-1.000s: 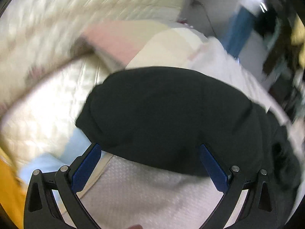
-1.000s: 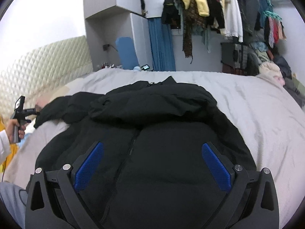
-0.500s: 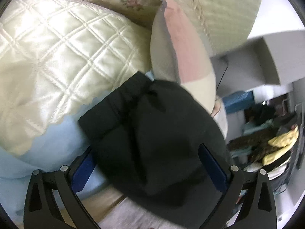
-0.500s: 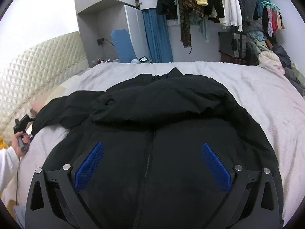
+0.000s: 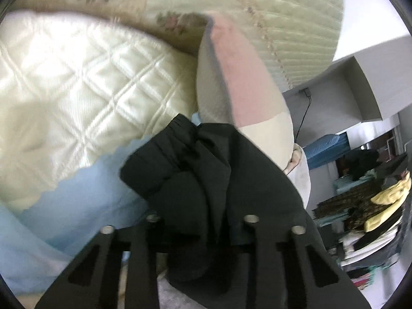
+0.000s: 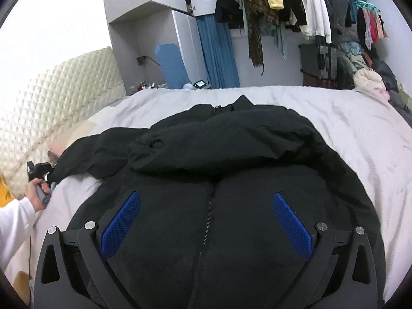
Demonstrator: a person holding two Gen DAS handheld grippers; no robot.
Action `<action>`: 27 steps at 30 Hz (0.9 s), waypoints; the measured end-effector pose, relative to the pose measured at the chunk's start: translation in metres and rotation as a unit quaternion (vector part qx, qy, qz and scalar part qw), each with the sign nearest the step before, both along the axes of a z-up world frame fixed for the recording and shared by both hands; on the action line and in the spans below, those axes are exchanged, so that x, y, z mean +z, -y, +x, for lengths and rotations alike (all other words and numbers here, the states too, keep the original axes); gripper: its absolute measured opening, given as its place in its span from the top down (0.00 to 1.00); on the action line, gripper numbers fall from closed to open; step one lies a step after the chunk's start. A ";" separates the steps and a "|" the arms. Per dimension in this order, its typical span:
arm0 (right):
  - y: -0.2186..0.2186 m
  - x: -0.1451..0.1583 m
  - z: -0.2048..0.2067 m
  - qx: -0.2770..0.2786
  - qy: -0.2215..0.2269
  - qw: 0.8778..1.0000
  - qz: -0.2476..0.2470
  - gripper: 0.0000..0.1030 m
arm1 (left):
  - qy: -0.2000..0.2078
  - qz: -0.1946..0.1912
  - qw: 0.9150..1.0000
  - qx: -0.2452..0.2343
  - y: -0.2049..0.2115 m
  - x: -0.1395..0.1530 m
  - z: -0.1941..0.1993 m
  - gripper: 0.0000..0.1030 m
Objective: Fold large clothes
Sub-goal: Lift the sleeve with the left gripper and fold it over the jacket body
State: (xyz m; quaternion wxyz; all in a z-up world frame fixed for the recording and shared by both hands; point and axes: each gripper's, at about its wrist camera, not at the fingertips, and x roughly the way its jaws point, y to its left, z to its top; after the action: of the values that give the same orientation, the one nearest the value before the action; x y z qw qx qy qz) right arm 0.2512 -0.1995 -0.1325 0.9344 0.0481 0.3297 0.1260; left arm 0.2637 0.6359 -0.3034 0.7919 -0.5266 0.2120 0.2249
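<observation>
A large black zip-up jacket (image 6: 231, 180) lies spread on the grey bed (image 6: 360, 134), zip facing up, one sleeve folded across its chest. Its other sleeve (image 6: 85, 154) stretches left toward the pillows. My left gripper (image 5: 200, 221) is shut on that sleeve near the cuff (image 5: 164, 159); it also shows in the right wrist view (image 6: 38, 172), held in a hand at the far left. My right gripper (image 6: 206, 221) is open and empty, hovering low over the jacket's lower front, blue pads either side of the zip.
Cream quilted pillow (image 5: 77, 77), a pink and grey pillow (image 5: 237, 77) and light blue cloth (image 5: 77, 200) lie by the padded headboard (image 6: 51, 103). A rack of hanging clothes (image 6: 283, 0), a blue curtain (image 6: 216, 51) and a clothes pile (image 6: 368, 77) stand beyond the bed.
My left gripper has closed on the sleeve near its cuff; it was open half a second ago. My right gripper has come lower and nearer over the jacket's front.
</observation>
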 end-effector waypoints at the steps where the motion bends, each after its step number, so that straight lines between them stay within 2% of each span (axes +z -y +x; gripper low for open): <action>1: 0.003 0.001 -0.001 -0.002 0.000 1.000 0.004 0.00 | -0.001 0.010 1.000 0.002 0.002 0.007 -0.001 0.87; 4: 0.010 0.004 -0.004 -0.005 0.000 1.000 0.007 0.00 | -0.016 0.080 0.997 0.009 0.012 0.045 -0.008 0.91; 7: 0.019 0.003 -0.008 0.000 -0.002 1.000 0.008 0.00 | -0.018 0.124 0.992 0.011 0.025 0.081 -0.015 0.94; 9: 0.027 0.005 -0.011 0.003 -0.002 1.000 0.009 0.00 | -0.025 0.160 0.987 0.011 0.039 0.108 -0.019 0.94; 12: 0.042 0.008 -0.014 -0.004 -0.003 1.000 0.026 0.00 | -0.050 0.227 0.973 0.010 0.070 0.149 -0.018 0.94; 14: 0.050 0.011 -0.016 0.000 0.001 1.000 0.027 0.00 | -0.043 0.251 0.967 0.014 0.091 0.177 -0.020 0.94; 19: 0.074 0.020 -0.023 -0.002 0.014 1.000 0.007 0.00 | -0.023 0.279 0.960 0.006 0.142 0.229 -0.021 0.94; 22: 0.084 0.028 -0.032 -0.004 0.032 0.999 0.003 0.00 | -0.007 0.305 0.952 -0.005 0.179 0.261 -0.020 0.94; 24: 0.084 0.032 -0.038 0.001 0.042 0.999 0.001 0.00 | -0.005 0.329 0.944 -0.016 0.209 0.282 -0.017 0.94; 27: 0.084 0.038 -0.048 0.016 0.055 0.998 -0.008 0.00 | 0.005 0.346 0.938 -0.033 0.249 0.305 -0.011 0.94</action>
State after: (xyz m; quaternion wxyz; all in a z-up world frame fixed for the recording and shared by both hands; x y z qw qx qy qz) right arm 0.2032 -0.2834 -0.0942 0.9492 0.0284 0.2797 0.1412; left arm 0.2526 0.3870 0.0020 0.9334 -0.2136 0.1343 0.2550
